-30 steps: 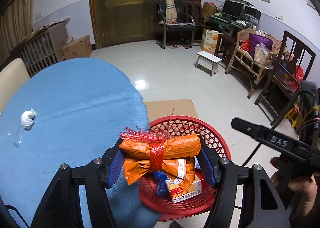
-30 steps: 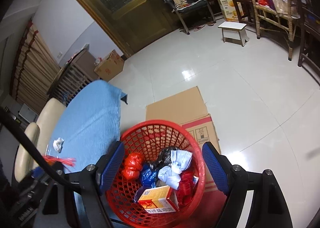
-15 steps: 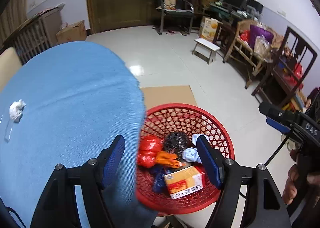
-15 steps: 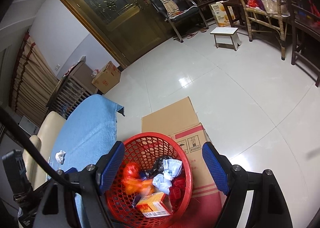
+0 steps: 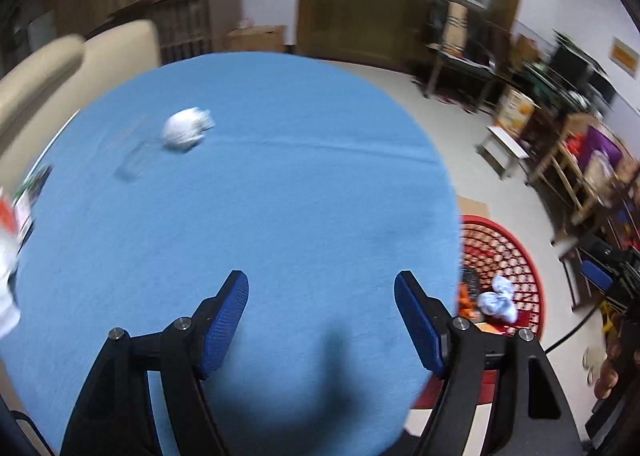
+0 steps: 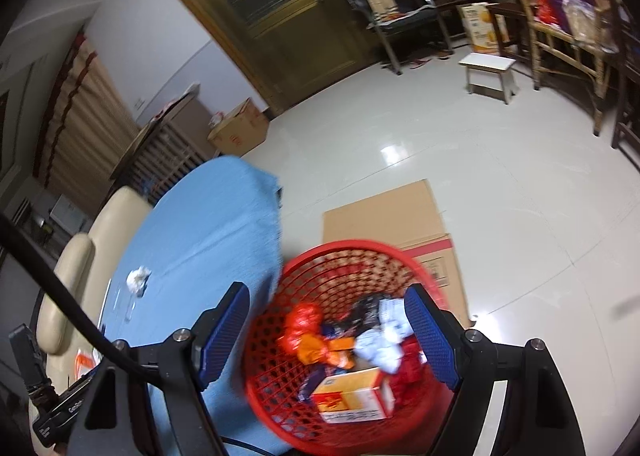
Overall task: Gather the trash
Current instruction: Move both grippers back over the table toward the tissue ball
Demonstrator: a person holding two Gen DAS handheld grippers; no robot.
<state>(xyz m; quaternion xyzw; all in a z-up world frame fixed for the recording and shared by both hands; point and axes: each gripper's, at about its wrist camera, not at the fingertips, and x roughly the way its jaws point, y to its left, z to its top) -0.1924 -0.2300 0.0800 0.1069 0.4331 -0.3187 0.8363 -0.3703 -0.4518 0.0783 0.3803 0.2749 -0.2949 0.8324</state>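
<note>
Since the earlier frame, left gripper [image 5: 321,316] has swung from the red basket [image 6: 416,260], fingers apart, empty. Right gripper [image 6: 326,330] likewise. Next: approach the crumpled tissue [image 5: 186,131] on the tabletop [image 5: 300,196].

A lived-in home's front room: carved wooden double door with glass panels [image 6: 288,0], pale tiled floor [image 6: 500,184], small white footstool [image 6: 490,70], rattan armchair [image 6: 560,12] (piled with bags), cream cushioned seat [image 5: 72,72].

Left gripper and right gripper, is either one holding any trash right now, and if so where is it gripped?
Nothing is held. The left gripper is open over the blue table; the right gripper is open above the red basket.
</note>
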